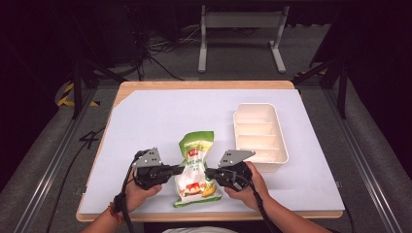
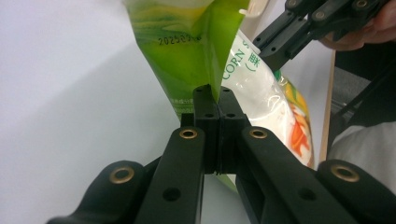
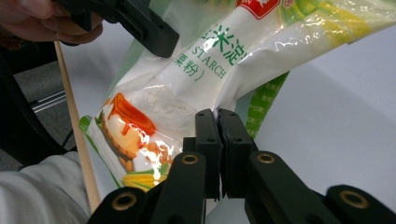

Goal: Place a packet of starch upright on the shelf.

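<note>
Starch bag [image 1: 197,167] lower centre of the table [image 1: 145,121], left tool [image 1: 180,170] and right tool [image 1: 208,173] each clamped on a side edge. Lift both evenly; thin film could slip.

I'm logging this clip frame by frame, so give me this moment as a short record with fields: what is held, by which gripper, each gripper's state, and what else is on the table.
held item: corn starch bag, green and white
left gripper: shut on the bag's left edge
right gripper: shut on the bag's right edge
grip place: both pinch the bag at its narrowed middle
bag pose: long axis pointing away from the person, near the front table edge
other item: white divided tray, to the right of the bag, apart from it
surface: pale sheet over a wooden table
</note>
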Demonstrator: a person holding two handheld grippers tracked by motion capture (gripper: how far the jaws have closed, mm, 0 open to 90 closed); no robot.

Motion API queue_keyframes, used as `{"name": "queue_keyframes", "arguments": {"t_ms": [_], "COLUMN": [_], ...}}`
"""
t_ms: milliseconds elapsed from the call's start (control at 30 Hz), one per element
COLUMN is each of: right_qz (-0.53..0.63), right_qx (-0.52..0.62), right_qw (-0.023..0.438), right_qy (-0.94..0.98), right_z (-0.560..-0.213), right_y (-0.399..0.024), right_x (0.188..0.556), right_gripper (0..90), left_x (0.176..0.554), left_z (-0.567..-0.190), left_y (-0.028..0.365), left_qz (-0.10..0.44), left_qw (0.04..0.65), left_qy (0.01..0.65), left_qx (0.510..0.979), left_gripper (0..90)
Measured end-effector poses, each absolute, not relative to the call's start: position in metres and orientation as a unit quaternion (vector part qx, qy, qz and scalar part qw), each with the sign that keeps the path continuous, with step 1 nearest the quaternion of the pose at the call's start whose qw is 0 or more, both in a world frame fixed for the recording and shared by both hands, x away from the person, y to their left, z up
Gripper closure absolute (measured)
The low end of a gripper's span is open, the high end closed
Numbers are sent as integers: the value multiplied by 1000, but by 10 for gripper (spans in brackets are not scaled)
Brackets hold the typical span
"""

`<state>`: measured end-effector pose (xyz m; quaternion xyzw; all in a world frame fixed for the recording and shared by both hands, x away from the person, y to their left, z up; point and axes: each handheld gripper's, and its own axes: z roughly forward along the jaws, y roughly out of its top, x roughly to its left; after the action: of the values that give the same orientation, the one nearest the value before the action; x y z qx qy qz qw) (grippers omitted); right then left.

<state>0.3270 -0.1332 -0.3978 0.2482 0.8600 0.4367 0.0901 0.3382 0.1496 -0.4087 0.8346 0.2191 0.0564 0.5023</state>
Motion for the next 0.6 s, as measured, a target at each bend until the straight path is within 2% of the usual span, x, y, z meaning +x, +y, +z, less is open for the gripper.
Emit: {"name": "queue_keyframes", "arguments": {"t_ms": [600], "right_qz": [463], "right_qx": [224], "right_qw": [146], "right_qy": [845], "right_z": [-364], "right_y": [-146], "right_x": [319], "right_gripper": [873], "left_x": [340], "left_z": [-374], "left_y": [139], "left_qz": [95], "left_qw": [519], "left_qy": [186], "left_qx": [829], "left_gripper": [899]}}
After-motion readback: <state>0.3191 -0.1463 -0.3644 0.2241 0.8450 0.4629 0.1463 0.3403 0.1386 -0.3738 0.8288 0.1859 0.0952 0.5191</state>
